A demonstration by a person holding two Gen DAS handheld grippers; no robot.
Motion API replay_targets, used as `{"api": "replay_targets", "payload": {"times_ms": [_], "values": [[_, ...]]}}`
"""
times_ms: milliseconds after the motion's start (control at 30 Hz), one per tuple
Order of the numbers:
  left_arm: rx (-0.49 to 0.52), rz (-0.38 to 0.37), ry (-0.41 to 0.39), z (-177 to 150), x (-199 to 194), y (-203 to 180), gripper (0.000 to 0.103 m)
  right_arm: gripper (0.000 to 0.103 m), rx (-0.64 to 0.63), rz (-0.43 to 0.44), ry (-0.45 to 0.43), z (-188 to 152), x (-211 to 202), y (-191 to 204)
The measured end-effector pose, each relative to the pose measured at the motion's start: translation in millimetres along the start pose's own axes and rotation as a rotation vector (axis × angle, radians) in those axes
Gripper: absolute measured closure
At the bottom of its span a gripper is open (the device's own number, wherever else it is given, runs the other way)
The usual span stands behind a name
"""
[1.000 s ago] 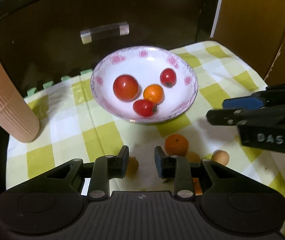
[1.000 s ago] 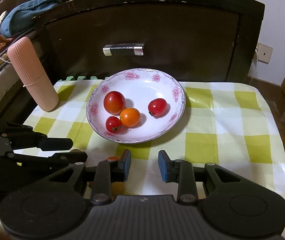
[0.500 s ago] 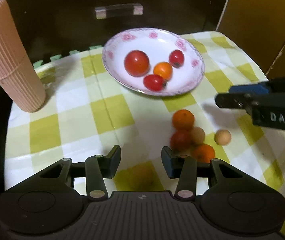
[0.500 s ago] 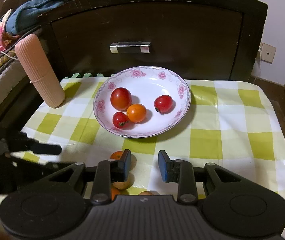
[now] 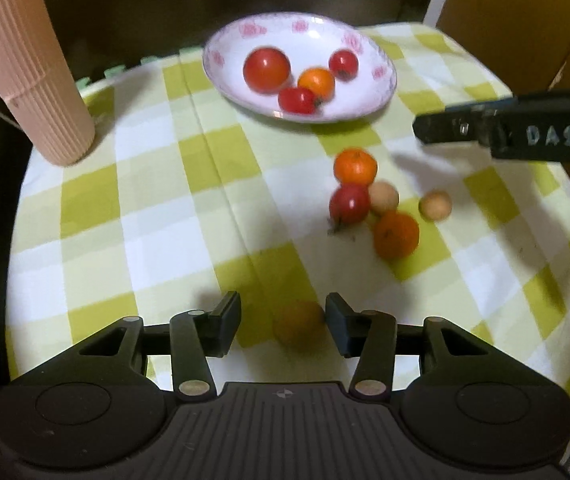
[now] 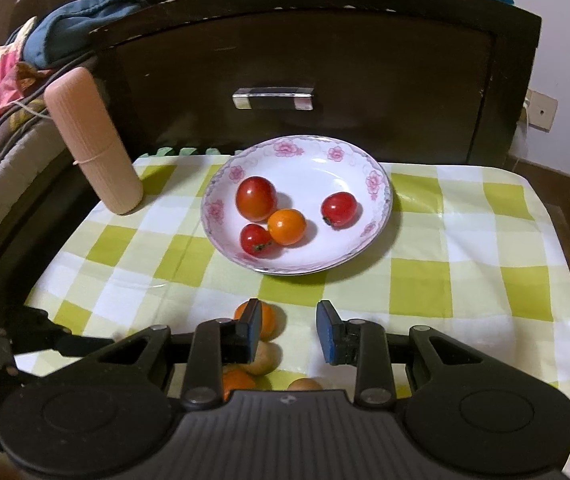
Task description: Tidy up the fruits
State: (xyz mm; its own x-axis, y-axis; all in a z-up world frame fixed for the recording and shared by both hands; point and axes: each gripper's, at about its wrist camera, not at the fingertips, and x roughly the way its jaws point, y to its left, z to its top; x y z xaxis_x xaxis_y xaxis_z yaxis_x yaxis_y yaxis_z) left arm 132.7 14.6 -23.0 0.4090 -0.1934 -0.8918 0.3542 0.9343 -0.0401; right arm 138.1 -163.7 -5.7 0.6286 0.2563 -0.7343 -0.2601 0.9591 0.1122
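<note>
Our left gripper [image 5: 283, 322] has its jaws spread, and they pinch nothing. A blurred orange fruit [image 5: 299, 326] lies on the cloth between the fingers, close against the right-hand one; we cannot tell whether it touches. This fruit sits near the table's front edge.

Our right gripper [image 6: 289, 330] also has its fingers apart, with bare cloth between them. Its left finger [image 6: 251, 330] stands in front of an orange [image 6: 268, 320]; it does not grip it.

Farther out lies a loose cluster, toward the right half of the table and between the plate and the front edge. The orange [image 5: 355, 166] is nearest the plate. Just in front of it a red tomato [image 5: 349, 203] and a pale brown fruit [image 5: 383, 198] lie side by side, touching or nearly so. A second orange [image 5: 396, 235] sits in front of those. Another brown fruit [image 5: 435, 205] lies alone to the right, a little apart.

The plate [image 6: 369, 240], white with pink flowers, stands at the middle of the table's back edge. In it are a large tomato [image 6: 256, 198], a small orange fruit [image 6: 286, 226] and a small tomato [image 6: 256, 239], all bunched together, and a fourth tomato [image 6: 338, 209] apart on the right.

A ribbed pink cylinder [image 6: 93, 142] stands at the back left corner of the checked cloth [image 6: 465, 280]. Behind the table is a dark drawer front [image 6: 325, 60] with a metal handle [image 6: 273, 98].
</note>
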Motion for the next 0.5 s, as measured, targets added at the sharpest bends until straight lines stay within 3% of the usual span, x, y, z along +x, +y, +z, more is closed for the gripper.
{"api": "replay_targets", "payload": {"times_ms": [400, 500], "values": [[0.068, 0.02, 0.021, -13.8, 4.9, -15.5, 0.052, 0.074, -0.009, 0.005, 0.0, -3.5, -4.3, 5.1], [0.073, 0.039, 0.015, -16.0, 3.7, -17.1, 0.064, 0.074, -0.014, 0.009, -0.003, -3.6, -5.1, 6.8]]}}
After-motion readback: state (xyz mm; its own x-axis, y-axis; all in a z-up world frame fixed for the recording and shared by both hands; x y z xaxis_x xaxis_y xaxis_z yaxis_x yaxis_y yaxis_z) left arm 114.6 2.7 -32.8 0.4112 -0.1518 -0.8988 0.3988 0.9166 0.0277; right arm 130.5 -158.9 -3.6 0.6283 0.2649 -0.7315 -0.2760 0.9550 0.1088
